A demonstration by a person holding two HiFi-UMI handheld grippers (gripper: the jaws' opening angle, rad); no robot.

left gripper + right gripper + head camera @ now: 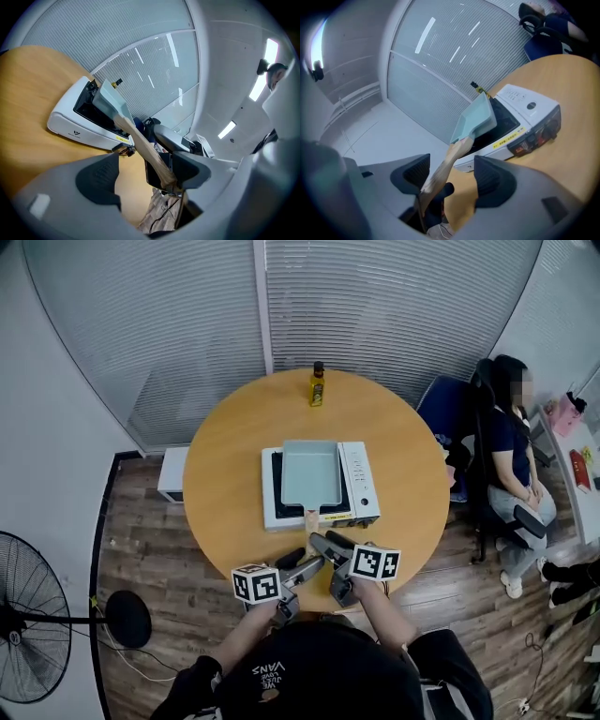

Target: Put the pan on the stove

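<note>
A pale green rectangular pan (309, 472) rests on the white tabletop stove (361, 486), its wooden handle (310, 519) sticking out toward me over the stove's front edge. Both grippers sit at the handle's near end. In the left gripper view the handle (150, 152) runs between the jaws, close against the right-hand one; the left gripper (145, 174) is open wide. In the right gripper view the handle (440, 171) passes between the spread jaws, nearer the left one; the right gripper (452, 177) is open. From the head view the left gripper (302, 562) and right gripper (323, 542) cross below the stove.
The stove stands mid-way on a round wooden table (225, 446). A small yellow bottle (318, 384) is at the table's far edge. A person sits in a chair (511, 446) to the right. A fan (28, 629) and a white box (172, 474) are on the floor at left.
</note>
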